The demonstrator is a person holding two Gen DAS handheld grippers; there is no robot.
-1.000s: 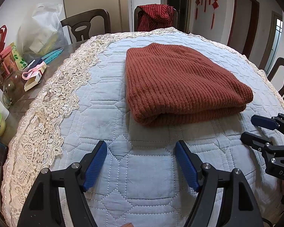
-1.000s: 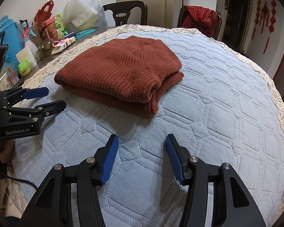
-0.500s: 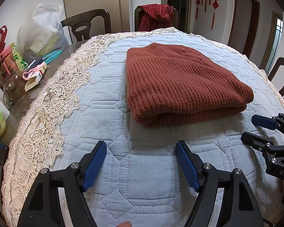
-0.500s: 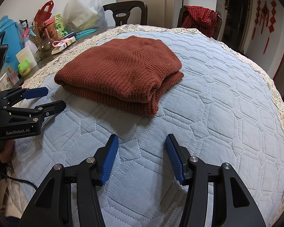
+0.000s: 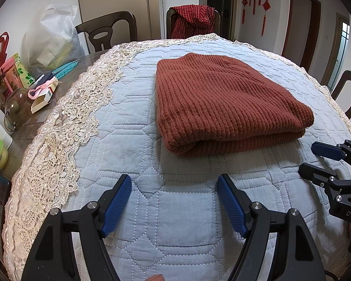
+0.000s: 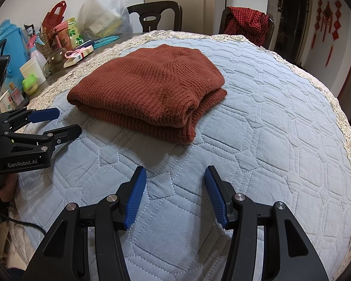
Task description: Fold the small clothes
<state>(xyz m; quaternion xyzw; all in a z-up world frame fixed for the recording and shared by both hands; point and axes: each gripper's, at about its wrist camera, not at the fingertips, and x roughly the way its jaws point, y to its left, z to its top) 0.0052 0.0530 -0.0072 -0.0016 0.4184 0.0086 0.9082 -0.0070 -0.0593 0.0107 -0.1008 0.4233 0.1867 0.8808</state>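
Left wrist view: the rust-red knitted sweater (image 5: 224, 98) lies folded in a thick stack on the blue quilted cover (image 5: 133, 126) over the desk, fold edge toward the cameras. Left tongs (image 5: 174, 201) are released, empty, over bare quilt just short of it. Right tongs (image 6: 174, 194) likewise spread, gripping nothing, apart from the sweater. Bags and bottles (image 6: 32, 53) crowd the desk's left edge.
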